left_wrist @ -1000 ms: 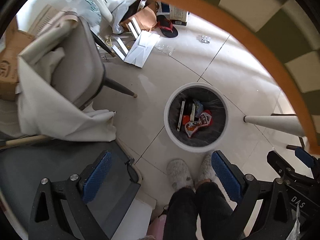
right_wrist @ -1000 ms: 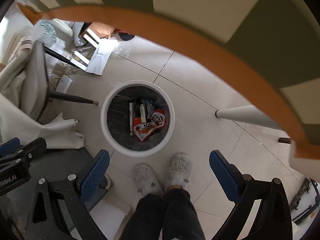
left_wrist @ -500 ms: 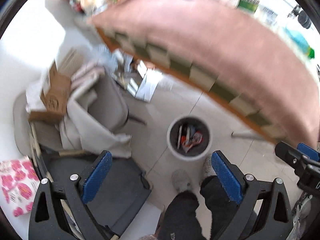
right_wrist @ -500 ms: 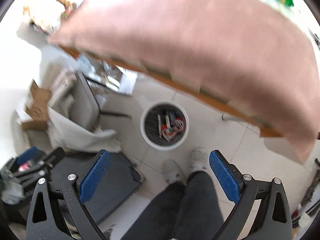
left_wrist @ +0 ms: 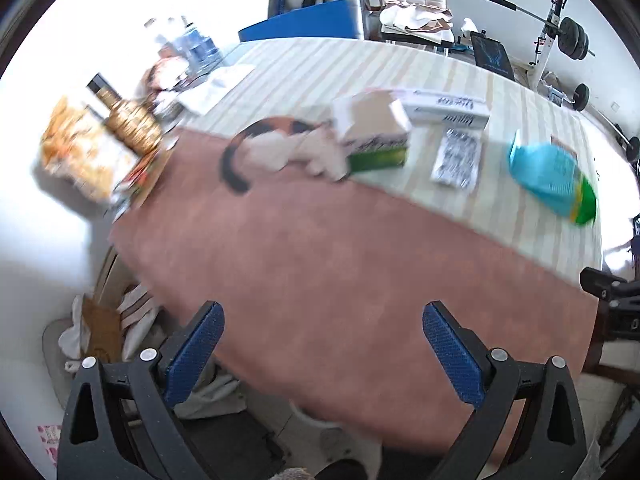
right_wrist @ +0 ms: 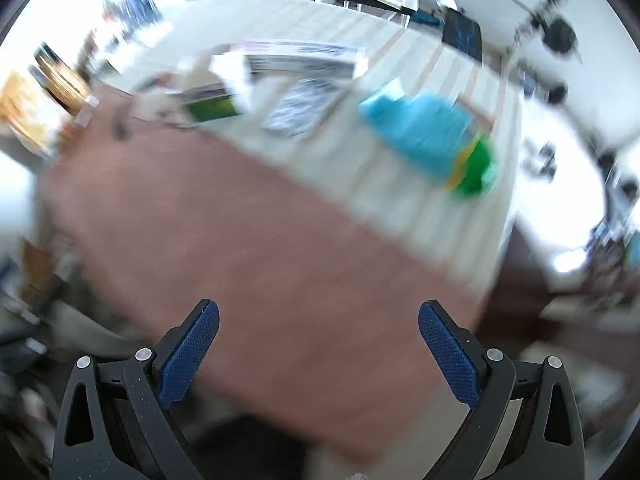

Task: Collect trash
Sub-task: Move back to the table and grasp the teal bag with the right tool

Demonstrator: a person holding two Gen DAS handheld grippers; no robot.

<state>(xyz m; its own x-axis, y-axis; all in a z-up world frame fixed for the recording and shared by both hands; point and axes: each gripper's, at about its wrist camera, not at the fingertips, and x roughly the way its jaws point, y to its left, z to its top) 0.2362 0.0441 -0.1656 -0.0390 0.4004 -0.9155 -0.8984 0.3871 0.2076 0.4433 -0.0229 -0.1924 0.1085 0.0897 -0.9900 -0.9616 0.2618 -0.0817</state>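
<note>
I hold my left gripper (left_wrist: 322,354) and right gripper (right_wrist: 318,350) side by side above the table (left_wrist: 360,264), both with jaws spread wide and nothing in them. The trash lies far ahead: a blue-green bag (left_wrist: 554,180), a foil pack (left_wrist: 458,158) and a green box (left_wrist: 374,140).

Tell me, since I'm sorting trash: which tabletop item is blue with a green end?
The blue packet, far right on the table; the green-fronted box is mostly white.

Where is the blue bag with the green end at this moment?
The blue bag lies on the striped tablecloth toward the table's right side in both wrist views, right of the silver blister pack.
</note>
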